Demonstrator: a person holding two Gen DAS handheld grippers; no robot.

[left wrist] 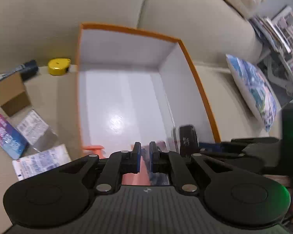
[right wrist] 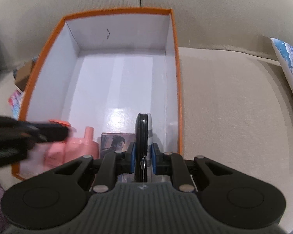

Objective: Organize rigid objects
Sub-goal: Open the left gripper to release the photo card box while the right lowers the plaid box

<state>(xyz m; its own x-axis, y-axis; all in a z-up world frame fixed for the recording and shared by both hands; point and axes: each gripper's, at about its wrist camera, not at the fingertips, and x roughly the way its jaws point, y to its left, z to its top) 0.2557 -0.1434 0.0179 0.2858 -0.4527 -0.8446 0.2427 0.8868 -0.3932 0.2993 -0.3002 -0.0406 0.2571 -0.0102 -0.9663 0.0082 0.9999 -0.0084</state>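
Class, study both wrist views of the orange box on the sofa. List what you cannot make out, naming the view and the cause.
- Left wrist view: the pink bottle is mostly hidden by the left gripper.
- Right wrist view: the left gripper is motion-blurred, so its jaws are unreadable.
- Right wrist view: the black disc in the right gripper shows edge-on; its face is unseen.
- Left wrist view: print on the packets is blurred.

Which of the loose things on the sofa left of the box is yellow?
The tape measure, lying against the sofa back by the orange box's far corner.
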